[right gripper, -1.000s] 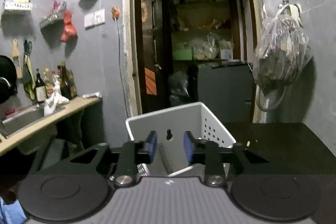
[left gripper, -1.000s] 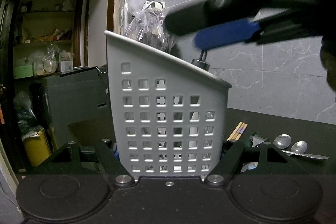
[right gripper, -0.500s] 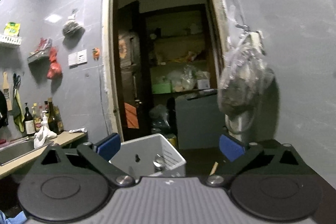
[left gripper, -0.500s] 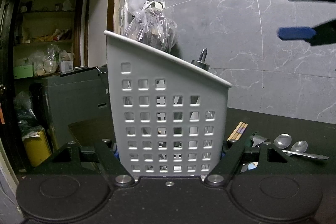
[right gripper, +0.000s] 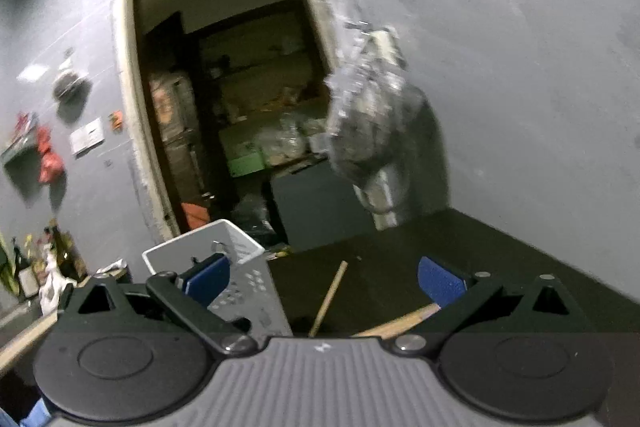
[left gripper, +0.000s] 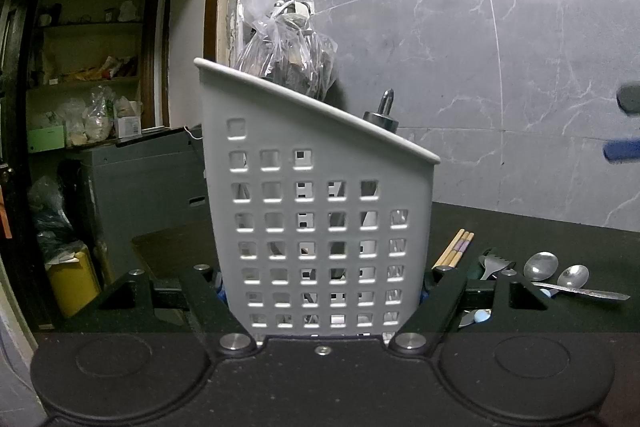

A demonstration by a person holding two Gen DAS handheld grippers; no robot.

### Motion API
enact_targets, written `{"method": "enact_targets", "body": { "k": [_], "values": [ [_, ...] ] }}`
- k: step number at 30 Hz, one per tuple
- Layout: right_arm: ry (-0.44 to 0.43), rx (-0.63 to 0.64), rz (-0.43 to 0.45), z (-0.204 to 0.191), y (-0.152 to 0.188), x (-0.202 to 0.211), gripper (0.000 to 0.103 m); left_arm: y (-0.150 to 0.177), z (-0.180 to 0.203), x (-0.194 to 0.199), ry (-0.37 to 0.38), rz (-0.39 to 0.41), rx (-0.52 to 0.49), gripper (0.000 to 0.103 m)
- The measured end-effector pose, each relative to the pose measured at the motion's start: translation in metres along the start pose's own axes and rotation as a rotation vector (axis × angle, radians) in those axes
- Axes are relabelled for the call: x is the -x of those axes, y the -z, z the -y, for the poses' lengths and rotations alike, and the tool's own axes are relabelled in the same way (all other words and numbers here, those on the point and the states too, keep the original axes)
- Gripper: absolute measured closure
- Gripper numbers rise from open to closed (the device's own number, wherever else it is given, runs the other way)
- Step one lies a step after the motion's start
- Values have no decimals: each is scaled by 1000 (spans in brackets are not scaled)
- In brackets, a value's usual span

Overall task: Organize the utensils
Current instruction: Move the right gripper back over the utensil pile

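Clamping basket (left gripper: 320, 211) between left fingers (left gripper: 218, 291); right fingers (right gripper: 440, 279) spread, empty, above chopsticks (right gripper: 328, 297).

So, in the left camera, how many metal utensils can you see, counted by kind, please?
Spoons: 2, lying on the table
Fork: 1, lying beside the spoons
Handle: 1, standing up out of the basket, its working end hidden
Total: 4
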State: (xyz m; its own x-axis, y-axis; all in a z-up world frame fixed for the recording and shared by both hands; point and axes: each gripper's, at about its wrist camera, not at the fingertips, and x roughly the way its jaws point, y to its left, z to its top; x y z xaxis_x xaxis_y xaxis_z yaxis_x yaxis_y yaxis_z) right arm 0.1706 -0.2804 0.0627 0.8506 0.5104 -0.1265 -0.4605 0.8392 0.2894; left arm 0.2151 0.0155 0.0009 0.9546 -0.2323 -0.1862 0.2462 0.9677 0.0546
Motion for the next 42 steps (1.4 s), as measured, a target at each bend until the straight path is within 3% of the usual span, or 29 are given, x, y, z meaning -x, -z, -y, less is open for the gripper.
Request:
{"method": "enact_targets", "body": {
  "k": [10, 21, 31, 42],
  "values": [
    [109, -196, -81, 51, 39, 13, 0, 0, 0, 0, 0, 0, 0, 27],
    [94, -377, -144, 77, 69, 10, 0, -1, 0, 0, 0, 0, -1, 27],
    [100, -421, -175, 81, 78, 7, 0, -1, 1, -1, 0, -1, -1, 27],
    [57, -369, -264, 69, 90, 21, 0, -1, 1, -1, 0, -2, -1, 27]
  ]
}}
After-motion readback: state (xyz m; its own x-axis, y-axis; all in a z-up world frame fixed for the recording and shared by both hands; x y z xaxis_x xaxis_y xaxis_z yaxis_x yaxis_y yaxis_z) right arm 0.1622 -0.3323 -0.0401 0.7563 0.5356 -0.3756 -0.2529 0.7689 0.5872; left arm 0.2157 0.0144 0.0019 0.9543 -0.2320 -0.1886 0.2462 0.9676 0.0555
